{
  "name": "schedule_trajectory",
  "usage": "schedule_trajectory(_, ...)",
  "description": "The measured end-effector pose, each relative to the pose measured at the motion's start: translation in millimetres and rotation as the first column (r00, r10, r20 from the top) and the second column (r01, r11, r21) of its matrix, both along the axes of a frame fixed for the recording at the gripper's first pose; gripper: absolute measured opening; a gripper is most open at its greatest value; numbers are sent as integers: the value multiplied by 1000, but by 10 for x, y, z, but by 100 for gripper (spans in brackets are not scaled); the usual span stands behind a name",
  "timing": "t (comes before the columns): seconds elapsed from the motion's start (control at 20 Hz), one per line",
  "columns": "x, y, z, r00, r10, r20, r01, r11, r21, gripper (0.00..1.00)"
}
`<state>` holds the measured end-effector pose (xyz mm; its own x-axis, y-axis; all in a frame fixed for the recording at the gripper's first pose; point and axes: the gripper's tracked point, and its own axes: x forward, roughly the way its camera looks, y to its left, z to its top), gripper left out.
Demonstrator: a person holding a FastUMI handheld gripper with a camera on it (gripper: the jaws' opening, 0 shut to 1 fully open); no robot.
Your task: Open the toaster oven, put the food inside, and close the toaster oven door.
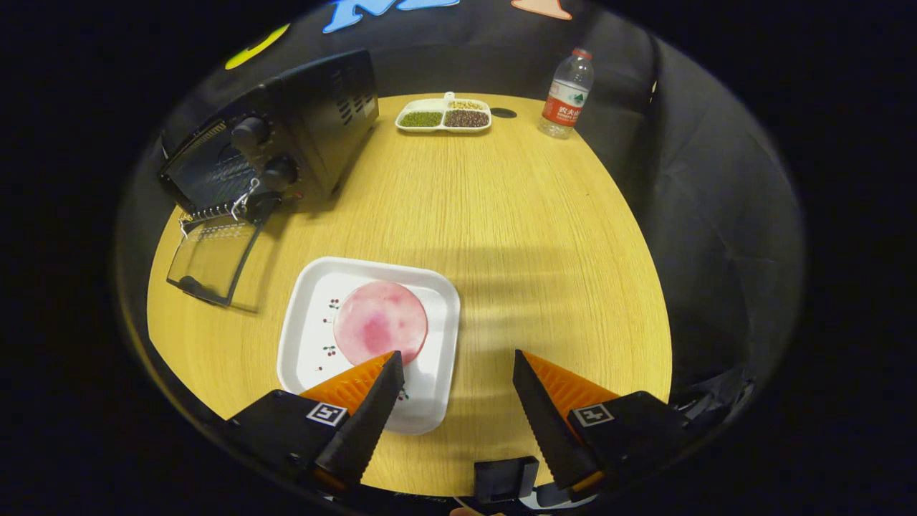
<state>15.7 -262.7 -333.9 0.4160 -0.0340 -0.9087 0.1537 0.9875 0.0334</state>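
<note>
A black toaster oven stands at the table's far left corner, its glass door folded down flat onto the table. A round pink slice of food lies on a white square plate just ahead of my left finger. My gripper is open, hovering above the table with nothing between its orange and black fingers. The left fingertip overlaps the plate's near edge and the slice's rim in the view; I cannot tell whether it touches them.
A white divided dish of beans and grains sits at the table's far edge. A clear water bottle with a red label stands at the far right. The round wooden table is bare in the middle and right.
</note>
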Motion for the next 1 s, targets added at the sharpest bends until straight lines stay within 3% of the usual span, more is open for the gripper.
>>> schedule_trajectory(0.25, -38, 7, -134, 996, 35, -85, -33, 999, 31, 98)
schedule_trajectory(0.45, -21, 79, -142, 990, 35, -135, -26, 997, 70, 90)
schedule_trajectory(0.65, -1, 210, -147, 983, 5, -183, 27, 985, 172, 63)
schedule_trajectory(0.95, 13, 226, -143, 983, 12, -182, 27, 977, 211, 21)
schedule_trajectory(1.0, 32, 175, -112, 985, -3, -171, 38, 979, 200, 21)
